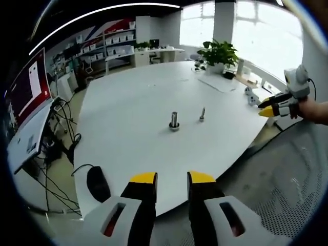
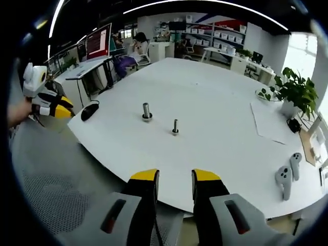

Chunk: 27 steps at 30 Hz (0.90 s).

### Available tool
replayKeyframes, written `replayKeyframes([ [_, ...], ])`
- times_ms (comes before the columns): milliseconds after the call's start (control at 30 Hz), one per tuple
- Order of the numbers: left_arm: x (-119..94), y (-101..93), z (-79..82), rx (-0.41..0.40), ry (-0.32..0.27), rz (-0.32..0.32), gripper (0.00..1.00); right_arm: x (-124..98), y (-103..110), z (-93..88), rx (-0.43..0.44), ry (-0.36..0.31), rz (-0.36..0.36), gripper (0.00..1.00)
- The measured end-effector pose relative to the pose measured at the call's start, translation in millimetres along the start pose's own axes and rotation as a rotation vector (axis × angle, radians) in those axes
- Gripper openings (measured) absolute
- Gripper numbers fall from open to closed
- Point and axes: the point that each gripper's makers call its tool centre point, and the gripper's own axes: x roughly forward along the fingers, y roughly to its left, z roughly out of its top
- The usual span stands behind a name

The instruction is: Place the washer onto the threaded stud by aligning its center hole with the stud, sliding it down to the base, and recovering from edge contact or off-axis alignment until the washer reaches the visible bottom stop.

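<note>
Approach stage: left gripper (image 1: 171, 180) and right gripper (image 2: 176, 178), both released and empty, held off the white worktop (image 1: 133, 138); larger threaded stud (image 2: 146, 111) and smaller stud (image 2: 175, 127) upright mid-worktop; washer unclear, so identify it first, then descend squarely.

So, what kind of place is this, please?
Probably an open office or lab. A big white table holds two studs, shelves of boxes line the far wall, and a monitor stands on a desk beside it.
</note>
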Motion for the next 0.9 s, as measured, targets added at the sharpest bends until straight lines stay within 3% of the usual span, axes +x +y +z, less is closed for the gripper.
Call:
replayKeyframes([
  [133,3.5,-1.0,-7.1,-0.003,0.029,-0.012,0.21,2.6,1.9,-0.7,0.010,0.003,0.017,0.28],
  [433,1.2,0.0,-5.2,-0.008,0.018,-0.002,0.21,2.1,0.1,-1.4,0.014,0.002,0.004,0.28],
  [567,3.6,-3.0,-7.6,0.004,0.038,-0.010,0.21,2.4,-0.4,0.3,0.002,-0.002,-0.001,0.28],
  [900,3.1,0.9,-6.0,0.000,0.027,-0.002,0.20,1.7,-1.7,0.7,0.043,-0.011,-0.001,0.29],
])
